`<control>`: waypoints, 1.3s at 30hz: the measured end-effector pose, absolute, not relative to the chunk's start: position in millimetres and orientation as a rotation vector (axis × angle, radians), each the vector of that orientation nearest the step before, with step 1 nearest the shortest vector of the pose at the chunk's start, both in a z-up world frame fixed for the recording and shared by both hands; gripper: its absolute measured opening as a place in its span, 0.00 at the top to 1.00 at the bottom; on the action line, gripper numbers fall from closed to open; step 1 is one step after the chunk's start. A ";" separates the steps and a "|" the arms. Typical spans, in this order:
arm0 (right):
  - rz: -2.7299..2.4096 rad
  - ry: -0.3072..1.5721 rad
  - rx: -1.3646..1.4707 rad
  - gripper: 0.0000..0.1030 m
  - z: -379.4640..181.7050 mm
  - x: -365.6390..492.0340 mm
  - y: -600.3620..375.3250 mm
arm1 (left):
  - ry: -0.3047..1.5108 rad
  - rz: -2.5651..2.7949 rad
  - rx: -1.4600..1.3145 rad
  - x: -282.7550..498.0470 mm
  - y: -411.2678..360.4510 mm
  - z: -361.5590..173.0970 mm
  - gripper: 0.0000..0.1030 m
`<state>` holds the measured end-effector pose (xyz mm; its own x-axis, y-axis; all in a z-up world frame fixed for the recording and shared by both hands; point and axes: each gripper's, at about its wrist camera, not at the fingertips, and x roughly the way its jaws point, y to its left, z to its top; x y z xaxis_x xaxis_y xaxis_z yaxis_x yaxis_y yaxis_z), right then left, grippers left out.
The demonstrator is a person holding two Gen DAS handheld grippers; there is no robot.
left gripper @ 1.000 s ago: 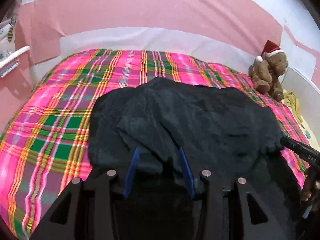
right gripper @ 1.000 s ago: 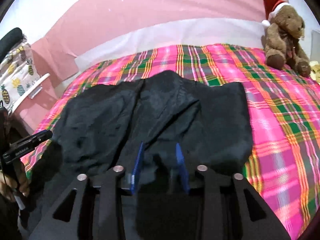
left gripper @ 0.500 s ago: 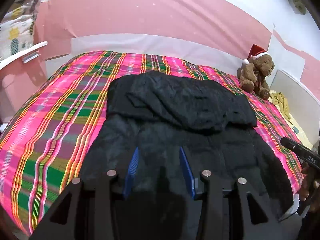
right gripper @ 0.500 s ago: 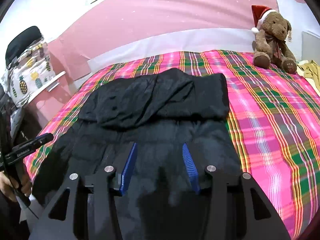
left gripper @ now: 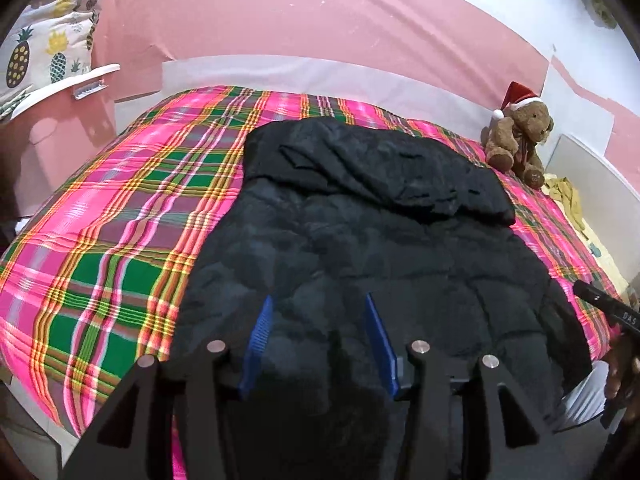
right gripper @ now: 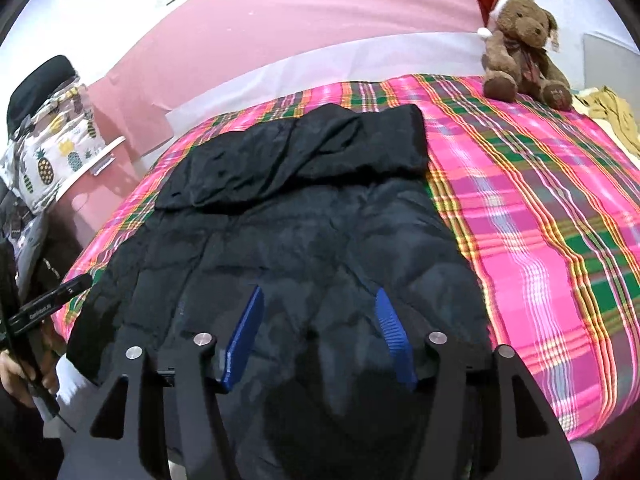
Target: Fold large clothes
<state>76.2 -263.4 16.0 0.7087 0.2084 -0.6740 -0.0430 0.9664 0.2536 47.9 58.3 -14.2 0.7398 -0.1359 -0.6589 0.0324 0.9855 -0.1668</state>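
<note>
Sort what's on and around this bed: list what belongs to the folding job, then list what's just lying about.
Folding job:
- black puffy jacket, spread on the plaid bedspread
- left gripper and right gripper, jaws just opened, over the jacket's near end

Lying about:
- teddy bear in a Santa hat
- pineapple-print cloth
- yellow cloth

A large black padded jacket (left gripper: pixel 360 248) lies spread on the bed, its puffy quilted body running from the near edge toward the far side. Across its far end a smoother, crumpled black section, possibly the hood or a folded-over part, lies flat on top in a wide band. The near hem (right gripper: pixel 92 344) droops over the mattress edge.
</note>
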 end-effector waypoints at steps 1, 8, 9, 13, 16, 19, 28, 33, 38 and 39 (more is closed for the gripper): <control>0.131 0.775 0.233 0.34 13.7 75.0 -269.2 | 0.730 -0.088 -0.147 47.6 60.2 -14.7 0.51; 0.019 0.819 0.310 0.32 -9.6 65.2 -317.7 | 0.701 0.020 -0.156 45.6 99.8 -19.0 0.39; 0.009 0.831 0.328 0.32 -14.7 64.6 -325.5 | 0.711 0.037 -0.160 46.2 107.0 -23.0 0.39; -0.004 0.897 0.418 0.32 -37.5 61.0 -346.0 | 0.789 0.073 -0.223 48.4 131.4 -48.8 0.39; 0.042 0.933 0.472 0.32 -48.8 58.6 -348.2 | 0.832 0.013 -0.296 42.8 131.9 -65.5 0.39; 0.085 0.942 0.492 0.32 -51.5 56.7 -342.3 | 0.845 -0.063 -0.313 35.6 118.6 -76.4 0.39; 0.185 0.948 0.549 0.38 -54.4 37.2 -328.2 | 0.846 -0.101 -0.313 7.6 98.5 -84.9 0.38; 0.167 0.909 0.593 0.81 -44.1 36.6 -333.3 | 0.832 -0.070 -0.305 11.9 98.3 -74.4 0.71; 0.200 0.778 0.578 0.86 1.5 26.3 -331.6 | 0.726 -0.075 -0.317 5.2 101.5 -30.9 0.84; 0.205 0.741 0.569 0.86 15.5 21.7 -332.0 | 0.696 -0.077 -0.313 2.9 101.0 -20.2 0.84</control>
